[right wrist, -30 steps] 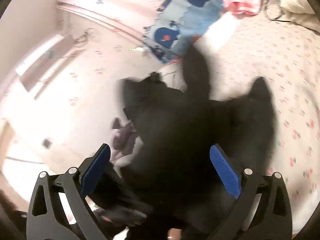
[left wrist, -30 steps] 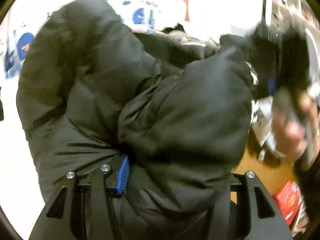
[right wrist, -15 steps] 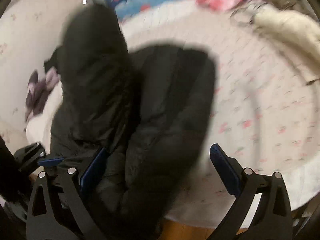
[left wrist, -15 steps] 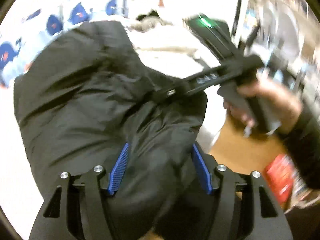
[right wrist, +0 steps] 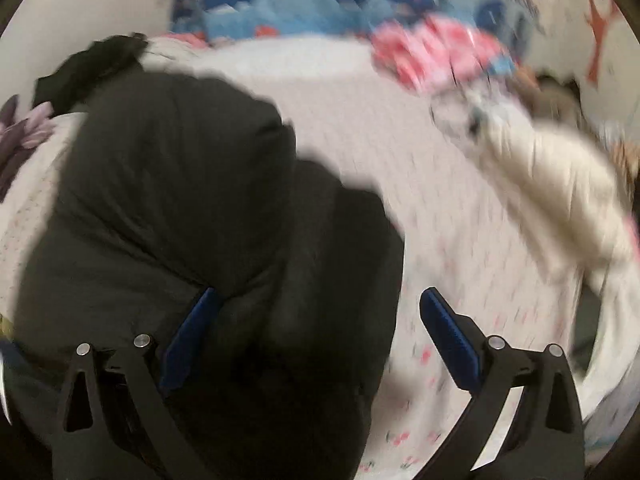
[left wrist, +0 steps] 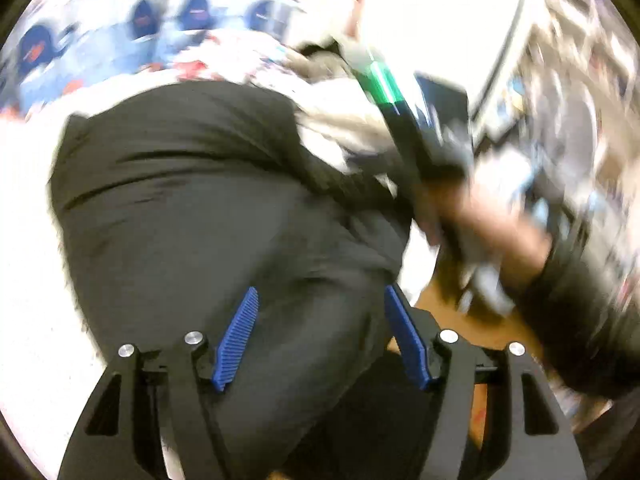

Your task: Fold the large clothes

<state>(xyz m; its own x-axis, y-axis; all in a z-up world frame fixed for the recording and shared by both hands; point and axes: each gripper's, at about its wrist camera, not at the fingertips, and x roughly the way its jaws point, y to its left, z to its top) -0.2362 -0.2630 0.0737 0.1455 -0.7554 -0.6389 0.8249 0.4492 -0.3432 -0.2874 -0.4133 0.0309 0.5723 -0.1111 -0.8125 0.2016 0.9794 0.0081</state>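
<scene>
The left tool (left wrist: pixel 322 336) has just been opening; its blue pads stand spread, with a fold of the black puffer jacket (left wrist: pixel 208 208) bulging between them. The right tool (right wrist: pixel 316 340) is spread too, the jacket's bulk against its left pad only. The jacket lies bunched on the floral bed (right wrist: pixel 460 248). Farther off lies a white garment (right wrist: pixel 556 176), beyond it a whale-print blanket (right wrist: pixel 288 12).

Bed (right wrist: pixel 360 128) spread with pale sheet dotted in small pink flowers. Along far edge, blue whale-print fabric (right wrist: pixel 304 8) and pink crumpled cloth (right wrist: pixel 432 56). Near right edge, white fluffy cloth (right wrist: pixel 560 168). Beyond, blurred shelving (left wrist: pixel 568 80); below, brown floor (left wrist: pixel 472 320). Bright, washed-out light.
</scene>
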